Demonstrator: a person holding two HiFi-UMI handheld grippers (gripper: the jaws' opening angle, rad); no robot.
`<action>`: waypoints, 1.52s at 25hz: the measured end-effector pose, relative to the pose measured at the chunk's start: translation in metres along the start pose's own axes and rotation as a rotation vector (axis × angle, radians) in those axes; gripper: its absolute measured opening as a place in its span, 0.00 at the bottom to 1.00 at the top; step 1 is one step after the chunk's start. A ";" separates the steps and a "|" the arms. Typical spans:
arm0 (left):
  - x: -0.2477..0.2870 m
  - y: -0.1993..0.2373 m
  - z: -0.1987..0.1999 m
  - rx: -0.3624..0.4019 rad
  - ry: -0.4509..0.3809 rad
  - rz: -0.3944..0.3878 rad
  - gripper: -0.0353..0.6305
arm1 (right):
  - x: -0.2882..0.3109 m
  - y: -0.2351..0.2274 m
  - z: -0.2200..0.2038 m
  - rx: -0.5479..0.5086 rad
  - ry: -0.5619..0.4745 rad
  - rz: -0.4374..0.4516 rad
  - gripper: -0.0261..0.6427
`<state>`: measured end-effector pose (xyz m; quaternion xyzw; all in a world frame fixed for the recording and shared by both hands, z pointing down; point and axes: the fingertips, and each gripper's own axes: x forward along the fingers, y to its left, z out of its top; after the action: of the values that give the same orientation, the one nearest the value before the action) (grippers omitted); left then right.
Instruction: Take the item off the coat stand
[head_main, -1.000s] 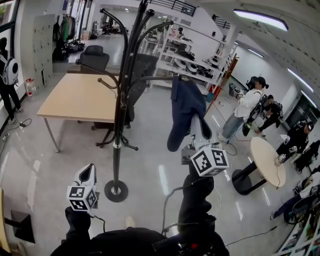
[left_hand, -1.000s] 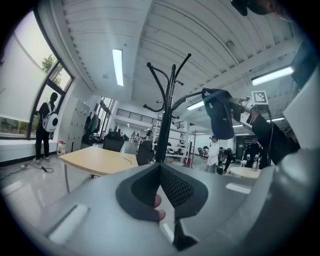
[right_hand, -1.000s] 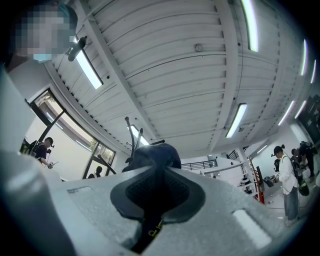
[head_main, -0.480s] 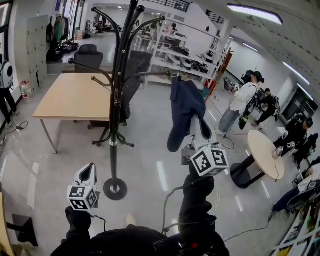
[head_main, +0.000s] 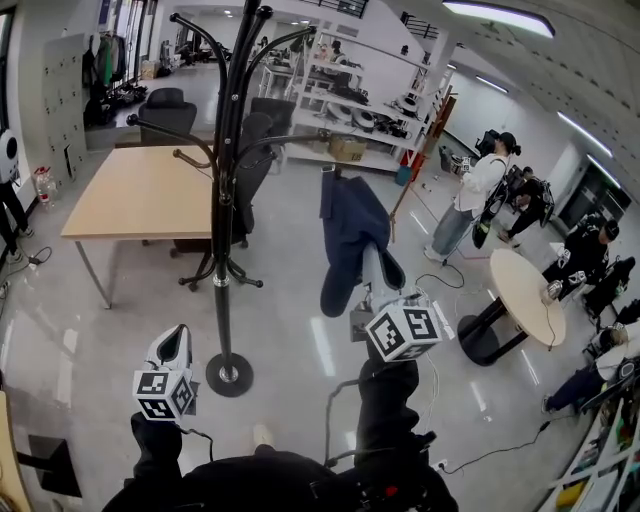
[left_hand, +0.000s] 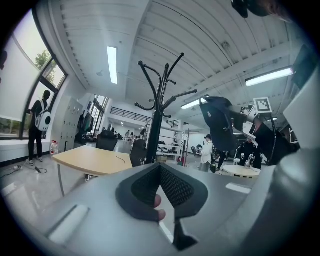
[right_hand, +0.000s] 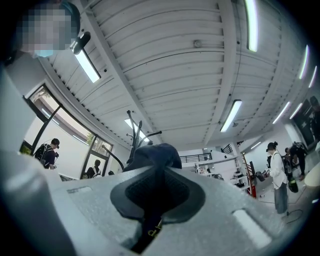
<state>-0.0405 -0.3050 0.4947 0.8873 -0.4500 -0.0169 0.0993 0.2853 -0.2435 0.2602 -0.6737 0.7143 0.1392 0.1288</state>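
While one black coat stand (head_main: 225, 200) rises from the floor, the single dark blue jacket (head_main: 350, 235) hangs to its right and clear of its hooks. Of the two grippers, the right gripper (head_main: 374, 268) is clenched on a fold near the jacket's top; the cloth droops from the jaws, long axis upright. The left gripper (head_main: 180, 332), jaws together with no cloth between them, sits near the stand's base

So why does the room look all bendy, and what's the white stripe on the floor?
Head view: the wide lens bends straight lines, like the ceiling light, and the floor stripe is lamp glare. Right gripper view: the jacket sits too close, so it looks blurry.
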 end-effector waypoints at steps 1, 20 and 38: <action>-0.001 -0.001 0.001 0.001 0.000 -0.002 0.06 | -0.002 0.001 -0.002 0.003 0.005 -0.001 0.06; -0.020 -0.014 0.006 0.031 -0.022 -0.027 0.06 | -0.047 0.018 -0.022 0.021 0.035 -0.009 0.07; -0.050 -0.029 0.005 0.080 -0.003 -0.091 0.06 | -0.096 0.041 -0.052 0.043 0.120 -0.037 0.07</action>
<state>-0.0479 -0.2486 0.4816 0.9101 -0.4096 -0.0047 0.0623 0.2505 -0.1714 0.3455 -0.6909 0.7110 0.0805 0.1028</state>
